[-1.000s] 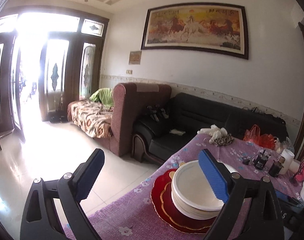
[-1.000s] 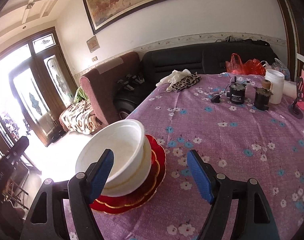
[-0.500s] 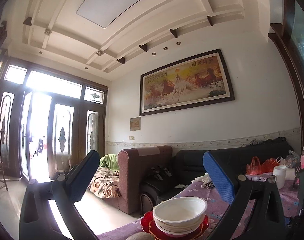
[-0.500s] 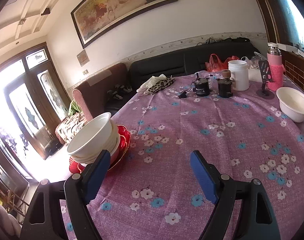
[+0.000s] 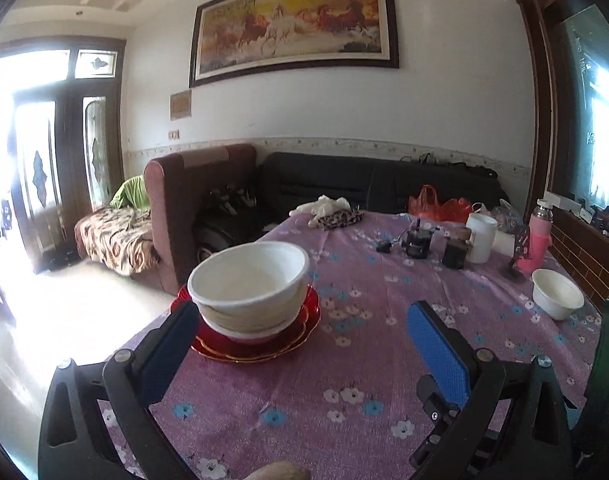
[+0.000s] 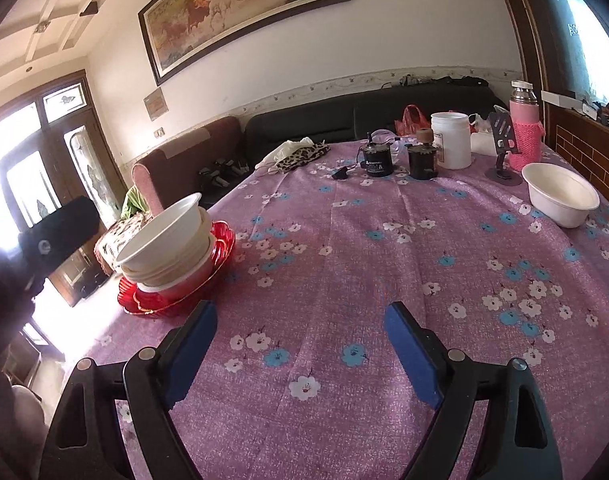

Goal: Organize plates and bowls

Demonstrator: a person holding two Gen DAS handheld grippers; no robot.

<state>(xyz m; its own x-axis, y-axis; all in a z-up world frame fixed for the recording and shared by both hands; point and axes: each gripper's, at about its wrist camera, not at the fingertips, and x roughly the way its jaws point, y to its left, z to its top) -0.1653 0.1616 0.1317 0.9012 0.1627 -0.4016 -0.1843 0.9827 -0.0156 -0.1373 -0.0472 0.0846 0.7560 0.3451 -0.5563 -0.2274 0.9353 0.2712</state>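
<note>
A stack of white bowls (image 5: 248, 280) sits on red gold-rimmed plates (image 5: 304, 320) near the table's left edge; the stack also shows in the right wrist view (image 6: 164, 248), on the same red plates (image 6: 220, 248). A single white bowl (image 5: 556, 294) stands apart at the right side of the table, and also shows in the right wrist view (image 6: 560, 194). My left gripper (image 5: 300, 324) is open and empty, just in front of the stack. My right gripper (image 6: 300, 320) is open and empty over bare cloth between the stack and the single bowl.
A purple flowered tablecloth (image 6: 344, 240) covers the table. At the far side stand two dark jars (image 6: 422, 158), a white tub (image 6: 450, 140), a pink flask (image 6: 524, 124), a phone stand (image 6: 502, 148) and a leopard cloth (image 6: 300, 156). Sofas (image 5: 344, 184) lie beyond the table.
Both grippers have pulled back from the bowl stack. The left view swung up toward the ceiling, then came back down to the table. The right gripper shifted right, and the single bowl came into view.
</note>
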